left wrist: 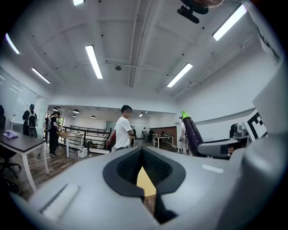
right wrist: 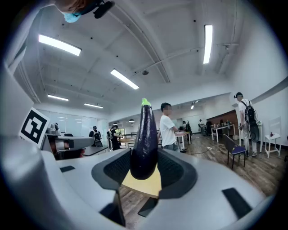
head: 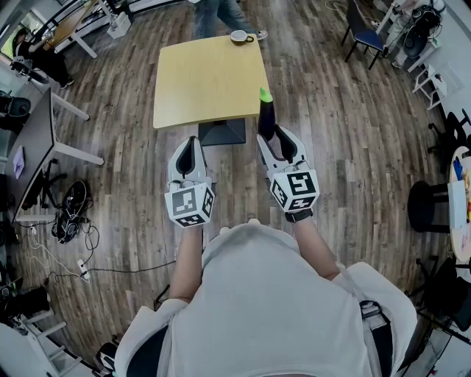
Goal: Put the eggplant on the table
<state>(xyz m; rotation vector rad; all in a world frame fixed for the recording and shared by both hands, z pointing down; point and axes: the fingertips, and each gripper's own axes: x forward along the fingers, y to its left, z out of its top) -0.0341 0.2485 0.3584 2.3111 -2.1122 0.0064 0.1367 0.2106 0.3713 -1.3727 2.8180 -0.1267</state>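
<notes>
A dark purple eggplant (head: pixel 266 115) with a green stem stands upright between the jaws of my right gripper (head: pixel 274 141), which is shut on its lower end. In the right gripper view the eggplant (right wrist: pixel 145 143) fills the middle, with the yellow table (right wrist: pixel 141 185) showing below it. The table (head: pixel 210 77) lies just ahead and to the left of the eggplant. My left gripper (head: pixel 188 157) hovers beside the right one, short of the table's near edge, shut with nothing in it. From the left gripper view (left wrist: pixel 142 155) the eggplant (left wrist: pixel 192 134) appears at the right.
A small bowl (head: pixel 241 36) sits at the table's far edge, and a person (head: pixel 221 15) stands just beyond it. A grey desk (head: pixel 37 140) stands at the left, a blue chair (head: pixel 364 29) at the far right. The floor is wood planks.
</notes>
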